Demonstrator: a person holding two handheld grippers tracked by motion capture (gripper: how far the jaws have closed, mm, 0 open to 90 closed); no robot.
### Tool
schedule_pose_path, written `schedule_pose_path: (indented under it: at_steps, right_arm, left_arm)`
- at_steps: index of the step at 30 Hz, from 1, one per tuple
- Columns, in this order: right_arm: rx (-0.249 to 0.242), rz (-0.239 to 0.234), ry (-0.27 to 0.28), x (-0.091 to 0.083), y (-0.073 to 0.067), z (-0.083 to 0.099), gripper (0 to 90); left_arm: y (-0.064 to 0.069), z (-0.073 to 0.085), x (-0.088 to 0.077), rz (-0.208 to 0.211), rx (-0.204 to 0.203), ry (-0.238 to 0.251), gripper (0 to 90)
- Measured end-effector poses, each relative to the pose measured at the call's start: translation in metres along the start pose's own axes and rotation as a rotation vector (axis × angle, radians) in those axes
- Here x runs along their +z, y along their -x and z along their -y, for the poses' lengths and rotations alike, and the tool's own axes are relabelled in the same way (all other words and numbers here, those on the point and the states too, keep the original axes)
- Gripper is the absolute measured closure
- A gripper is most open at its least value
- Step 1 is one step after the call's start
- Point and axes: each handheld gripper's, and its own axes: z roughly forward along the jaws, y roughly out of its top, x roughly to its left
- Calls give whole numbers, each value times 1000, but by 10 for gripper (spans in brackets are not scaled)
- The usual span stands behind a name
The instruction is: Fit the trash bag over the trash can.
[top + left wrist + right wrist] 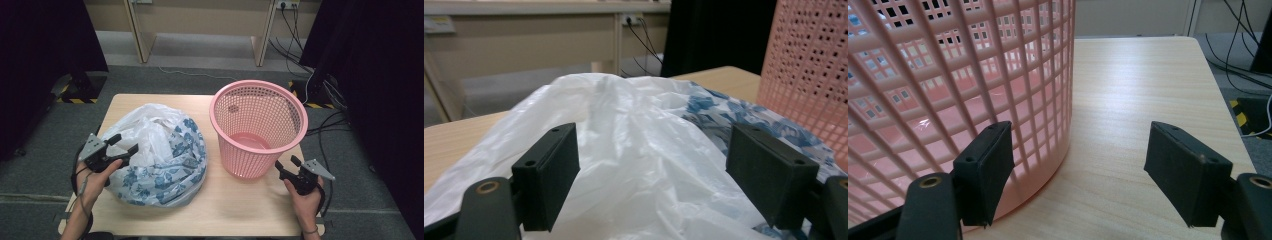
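High view: both grippers hovering open, bag-into-basket step looking not yet started.

Left gripper [120, 144] is sitting at the left edge of the plastic bag [160, 155], jaws spread wide, nothing held; the bag is lying crumpled on the counter [235, 200] just beside the pink basket [257, 125]. Right gripper [286, 165] is waiting by the basket's base, jaws released too. My call: pinch the bag's rim, not a loose fold, and steady the basket before lining it.
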Motion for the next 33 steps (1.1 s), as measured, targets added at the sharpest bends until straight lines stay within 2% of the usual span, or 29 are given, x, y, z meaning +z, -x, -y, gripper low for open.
schedule_pose_path:
  at_steps: [1, 2, 3, 4, 5, 10, 12, 14, 16, 19, 20, 21, 22, 23, 24, 26, 28, 33]
  right_arm:
    - [2, -2, 0, 0, 0, 0, 275]
    - [2, -2, 0, 0, 0, 0, 275]
    - [3, 0, 0, 1, 1, 0, 276]
    - [1, 3, -1, 1, 0, 0, 276]
    - [-1, 4, 0, 1, 0, 0, 278]
    - [-5, 14, -6, 1, -1, 0, 276]
    - [-5, 13, -7, 1, -1, 0, 275]
    - [-3, 14, -6, 1, -1, 0, 276]
    - [-2, 11, -7, 1, 0, 0, 276]
    - [0, 10, -8, 1, 0, 0, 276]
    - [-1, 10, -7, 1, 0, 0, 276]
    - [-2, 11, -7, 1, 0, 0, 277]
    - [-2, 11, -7, 1, 0, 0, 277]
    - [0, 10, -7, 1, -1, 0, 276]
    - [0, 10, -7, 1, -1, 0, 276]
    - [2, 9, -7, 1, -1, -1, 276]
    - [1, 9, -7, 1, 0, -1, 276]
    - [1, 9, -6, 1, -1, 0, 277]
  left_arm:
    - [2, -4, 5, 8, 6, -24, 211]
    - [2, -4, 5, 8, 6, -24, 213]
    - [4, -10, 12, 31, 20, -72, 213]
    - [6, -13, 17, 47, 31, -91, 210]
    - [9, -19, 26, 65, 53, -146, 211]
    - [13, -33, 36, 89, 83, -196, 214]
    - [14, -41, 37, 80, 103, -191, 217]
    - [15, -51, 37, 77, 104, -186, 219]
    - [16, -56, 40, 78, 119, -197, 219]
    - [14, -62, 51, 45, 148, -210, 218]
    - [12, -63, 55, 34, 152, -221, 218]
    - [7, -63, 63, 19, 147, -256, 217]
    - [7, -63, 63, 19, 147, -256, 214]
    - [2, -62, 74, -3, 151, -290, 215]
    - [2, -62, 74, -3, 151, -290, 215]
    - [-4, -61, 84, -7, 140, -331, 214]
    - [-7, -60, 94, -19, 148, -364, 213]
    - [-9, -56, 109, -5, 135, -420, 214]
